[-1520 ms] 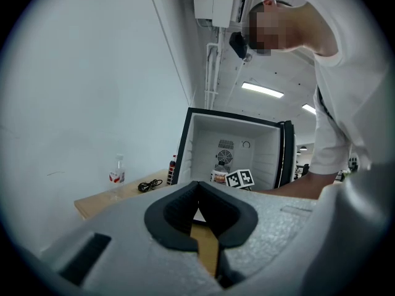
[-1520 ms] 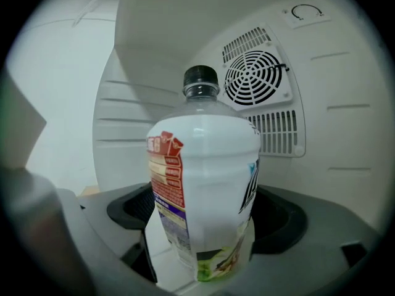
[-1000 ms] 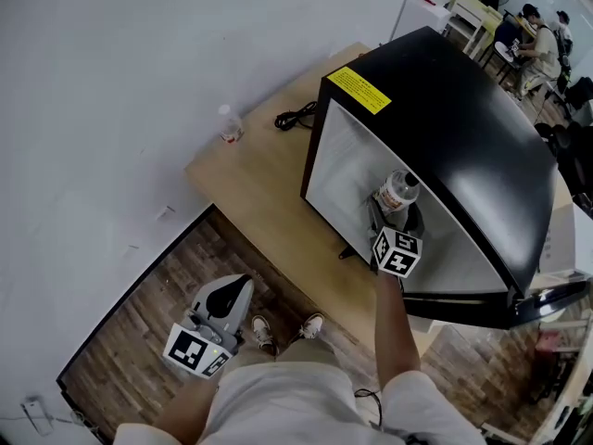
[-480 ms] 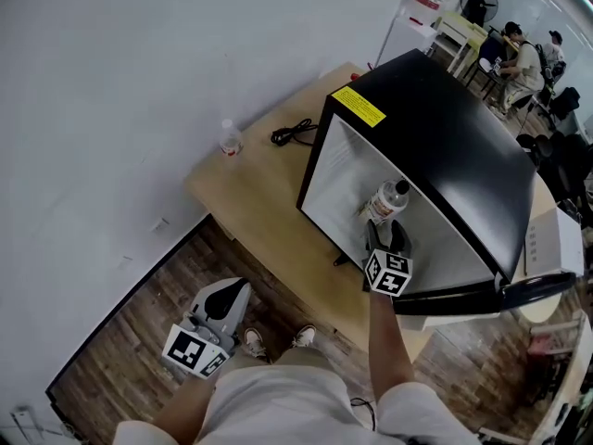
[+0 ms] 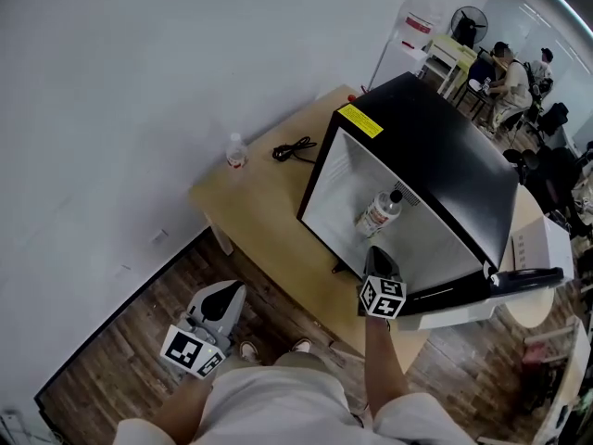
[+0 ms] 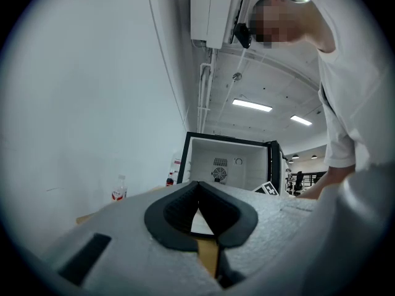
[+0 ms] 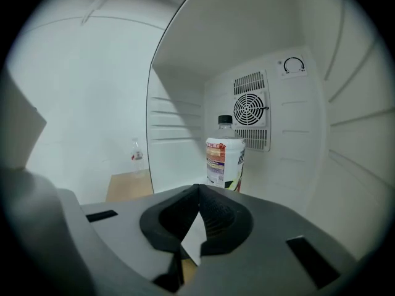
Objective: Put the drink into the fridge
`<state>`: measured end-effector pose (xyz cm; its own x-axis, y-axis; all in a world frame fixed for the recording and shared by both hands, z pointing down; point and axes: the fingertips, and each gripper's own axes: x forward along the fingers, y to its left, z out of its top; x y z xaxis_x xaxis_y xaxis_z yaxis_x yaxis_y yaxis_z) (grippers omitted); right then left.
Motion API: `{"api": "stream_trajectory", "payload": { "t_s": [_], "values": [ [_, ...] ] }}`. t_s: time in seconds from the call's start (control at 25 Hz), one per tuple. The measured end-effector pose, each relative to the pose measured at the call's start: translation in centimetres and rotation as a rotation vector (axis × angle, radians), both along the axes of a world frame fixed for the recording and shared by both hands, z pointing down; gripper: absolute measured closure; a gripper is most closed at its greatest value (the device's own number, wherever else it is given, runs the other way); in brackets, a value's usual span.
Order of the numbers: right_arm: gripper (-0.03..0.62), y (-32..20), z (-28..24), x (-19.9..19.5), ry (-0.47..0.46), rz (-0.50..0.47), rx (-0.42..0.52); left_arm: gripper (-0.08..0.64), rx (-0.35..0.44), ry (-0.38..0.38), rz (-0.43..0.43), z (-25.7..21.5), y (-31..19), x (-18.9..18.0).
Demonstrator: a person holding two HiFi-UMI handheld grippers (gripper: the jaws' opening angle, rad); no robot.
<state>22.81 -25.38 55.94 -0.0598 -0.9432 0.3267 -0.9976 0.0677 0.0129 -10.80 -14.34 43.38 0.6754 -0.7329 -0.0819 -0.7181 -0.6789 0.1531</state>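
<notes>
1. Head view: your right gripper [image 5: 379, 265] sits at the mouth of the open fridge [image 5: 445, 151], which stands on the wooden counter [image 5: 264, 207].
2. Right gripper view: your fingers [image 7: 213, 211] are closed tip to tip, with nothing between them.
3. The drink [image 7: 224, 155] stands upright on the fridge floor, ahead of those fingers and apart from them, in front of the round fan grille [image 7: 250, 108].
4. Left gripper view: your left gripper [image 6: 199, 189] is also closed and empty, and it points toward the fridge from farther off.
5. On the counter beside the fridge lie a small bottle [image 5: 236, 152] and a black cable [image 5: 295, 147].
</notes>
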Motion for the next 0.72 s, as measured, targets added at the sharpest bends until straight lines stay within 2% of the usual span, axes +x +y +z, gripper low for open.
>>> {"api": "stream_trajectory", "payload": {
  "t_s": [0.2, 0.56, 0.72],
  "values": [
    [0.591, 1.3, -2.5, -2.0, -0.079, -0.064, 0.036, 0.546, 0.031, 0.007, -0.026, -0.8, 0.3, -1.7],
    [0.591, 4.0, -10.4, -4.8, -0.034, -0.134, 0.178, 0.546, 0.092, 0.024, -0.092, -3.4, 0.0, -5.2],
    [0.591, 5.4, -13.3, -5.8, -0.051, -0.150, 0.235, 0.546, 0.118, 0.037, -0.123, -4.4, -0.4, -6.5]
  ]
}}
